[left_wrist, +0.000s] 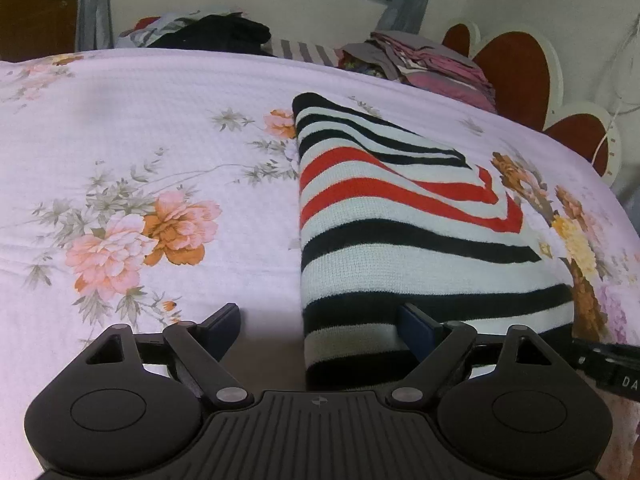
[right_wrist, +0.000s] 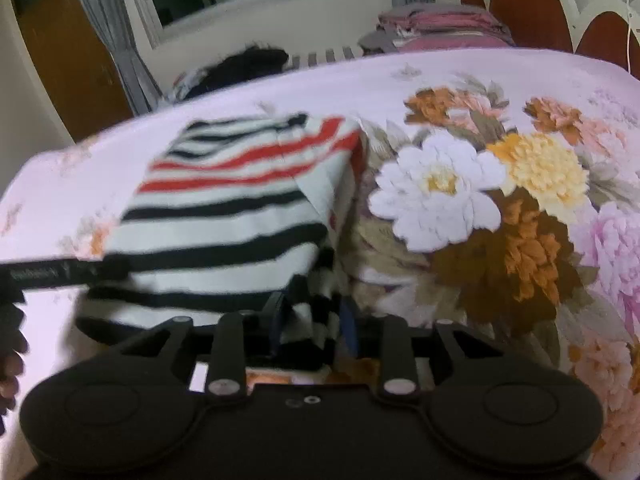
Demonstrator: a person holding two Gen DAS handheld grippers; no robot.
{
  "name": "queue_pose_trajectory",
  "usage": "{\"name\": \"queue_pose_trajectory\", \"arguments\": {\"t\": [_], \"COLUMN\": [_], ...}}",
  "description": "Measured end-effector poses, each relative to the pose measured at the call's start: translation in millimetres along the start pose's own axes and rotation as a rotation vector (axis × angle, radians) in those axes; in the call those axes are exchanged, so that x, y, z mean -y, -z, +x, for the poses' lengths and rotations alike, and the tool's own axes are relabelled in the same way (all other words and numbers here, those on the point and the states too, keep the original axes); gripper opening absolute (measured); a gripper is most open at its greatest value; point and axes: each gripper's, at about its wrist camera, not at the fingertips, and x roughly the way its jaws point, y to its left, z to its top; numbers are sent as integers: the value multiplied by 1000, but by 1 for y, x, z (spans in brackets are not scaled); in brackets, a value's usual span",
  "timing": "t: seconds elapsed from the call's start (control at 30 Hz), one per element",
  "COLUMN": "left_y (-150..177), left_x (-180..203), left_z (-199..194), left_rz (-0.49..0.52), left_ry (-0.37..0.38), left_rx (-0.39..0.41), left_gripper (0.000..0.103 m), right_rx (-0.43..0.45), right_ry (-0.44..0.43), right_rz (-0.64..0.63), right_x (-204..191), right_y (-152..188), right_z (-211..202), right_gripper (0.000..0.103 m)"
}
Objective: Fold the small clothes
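A striped knit garment [left_wrist: 400, 216], white with black and red bands, lies folded on the floral bedspread [left_wrist: 140, 128]. My left gripper [left_wrist: 320, 326] is open, low over the bed, its jaws straddling the garment's near left edge without gripping it. In the right wrist view the same garment [right_wrist: 224, 208] lies ahead and left. My right gripper [right_wrist: 310, 318] is shut on the garment's near right corner, which bunches between its jaws. The right view is blurred by motion.
Stacks of folded clothes [left_wrist: 436, 64] and a dark heap of clothes [left_wrist: 216, 34] lie at the bed's far edge. A red and white headboard [left_wrist: 516, 68] stands at the right. Curtains and a window are behind. The other gripper's edge [right_wrist: 60, 270] shows at left.
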Motion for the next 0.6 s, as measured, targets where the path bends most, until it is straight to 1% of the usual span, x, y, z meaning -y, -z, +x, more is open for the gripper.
{"name": "queue_pose_trajectory", "arguments": {"t": [0.2,0.27,0.3,0.37,0.47,0.5,0.57,0.6], "left_y": [-1,-3,-4,-8,-15,-18,-25,-29], "left_x": [8,9,10,12,14,14,14,14], "left_z": [-5,-7,-9,-14,-21,-23,-22,-20], "left_rz": [14,8,4,-4,-17,-21,-26,-26], "left_ry": [-35,-43,-44,-45,-28,-21,-10,-9], "left_rx": [-7,-11,-12,-4,14,18,23,24], "left_gripper": [85,85,85,85,86,87,96,96], "right_rx": [37,48,53,59,71,73,72,67], "right_ry": [-27,-32,-38,-55,-72,-76,-90,-103], "right_rz": [13,14,21,34,44,47,57,62], "right_x": [4,6,7,10,12,12,12,12], "right_y": [-6,-8,-9,-12,-19,-23,-31,-35], "right_z": [-14,-19,-21,-24,-25,-24,-20,-17], "right_gripper": [36,41,42,51,57,58,64,65]}}
